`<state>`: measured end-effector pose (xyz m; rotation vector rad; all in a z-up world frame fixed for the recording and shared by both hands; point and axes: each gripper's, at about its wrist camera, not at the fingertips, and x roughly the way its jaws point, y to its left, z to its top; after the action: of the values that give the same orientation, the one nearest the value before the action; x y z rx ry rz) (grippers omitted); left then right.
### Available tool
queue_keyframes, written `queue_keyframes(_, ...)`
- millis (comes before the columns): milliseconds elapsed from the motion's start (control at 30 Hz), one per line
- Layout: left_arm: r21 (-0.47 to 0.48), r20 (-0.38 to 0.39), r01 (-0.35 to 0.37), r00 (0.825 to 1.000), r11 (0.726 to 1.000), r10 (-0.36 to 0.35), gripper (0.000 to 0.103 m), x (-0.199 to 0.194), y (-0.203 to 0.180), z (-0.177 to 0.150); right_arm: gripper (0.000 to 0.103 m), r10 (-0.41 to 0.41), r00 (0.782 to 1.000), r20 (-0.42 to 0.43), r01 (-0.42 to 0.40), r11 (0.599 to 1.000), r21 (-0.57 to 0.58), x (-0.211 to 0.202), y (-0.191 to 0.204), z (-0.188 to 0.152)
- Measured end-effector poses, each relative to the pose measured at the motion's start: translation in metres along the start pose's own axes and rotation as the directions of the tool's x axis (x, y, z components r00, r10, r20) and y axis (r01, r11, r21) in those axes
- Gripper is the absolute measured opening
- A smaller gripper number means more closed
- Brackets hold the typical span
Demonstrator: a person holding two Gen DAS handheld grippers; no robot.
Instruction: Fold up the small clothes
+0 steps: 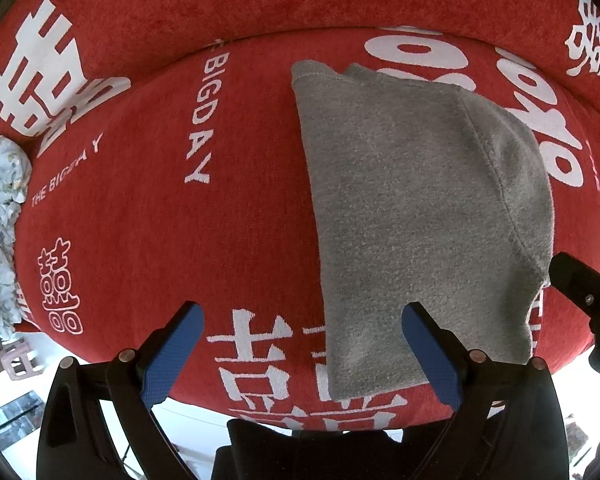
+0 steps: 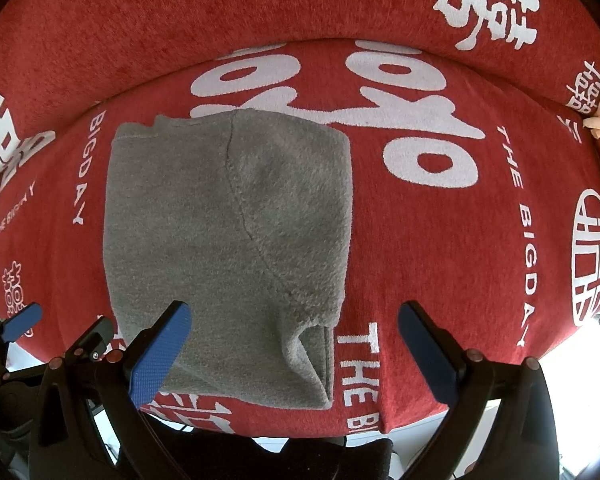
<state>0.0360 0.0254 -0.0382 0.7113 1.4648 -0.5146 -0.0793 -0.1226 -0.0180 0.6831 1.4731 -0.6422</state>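
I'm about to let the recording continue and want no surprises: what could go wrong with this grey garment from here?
The folded grey garment lies near the front edge of the red cushion; a nudge could slide it off. Its near corner gapes in loose layers, so a snag there might undo the fold. Both the left gripper and the right gripper are open and hold nothing.

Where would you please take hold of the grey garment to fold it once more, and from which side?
Probably at the near right corner of the grey garment, coming from the sofa's front edge with the right tongs. There the layers curl up loosely off the red cover, so a finger could slide underneath.
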Motion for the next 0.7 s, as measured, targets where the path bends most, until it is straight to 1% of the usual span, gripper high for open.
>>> queue_keyframes(67,0.016,0.013,-0.017,1.0,1.0,0.017,0.1,-0.0017,-0.002,-0.0003,0.103,0.0,1.0,-0.001,0.0,1.0,0.001,0.0001,-0.0002,0.0005)
queue_keyframes(367,0.018,0.018,-0.012,1.0,1.0,0.011,0.1,-0.0028,-0.0031,0.0001,0.103,0.0,1.0,-0.004,0.0,1.0,-0.012,0.001,0.0007,0.002)
queue_keyframes(500,0.021,0.034,-0.024,0.999,0.999,0.024,0.1,-0.0042,-0.0042,0.0008,0.103,0.002,1.0,-0.008,-0.002,1.0,-0.016,0.0026,0.0009,0.002)
queue_keyframes(600,0.008,0.044,-0.018,0.999,1.0,0.018,0.1,-0.0056,-0.0035,0.0021,0.103,0.003,1.0,-0.012,-0.004,1.0,-0.017,0.0041,0.0004,0.0021)
queue_keyframes(700,0.004,0.038,-0.005,0.999,1.0,0.005,0.1,-0.005,-0.0032,0.0032,0.103,0.002,1.0,-0.013,-0.002,1.0,-0.017,0.005,0.0001,0.0021)
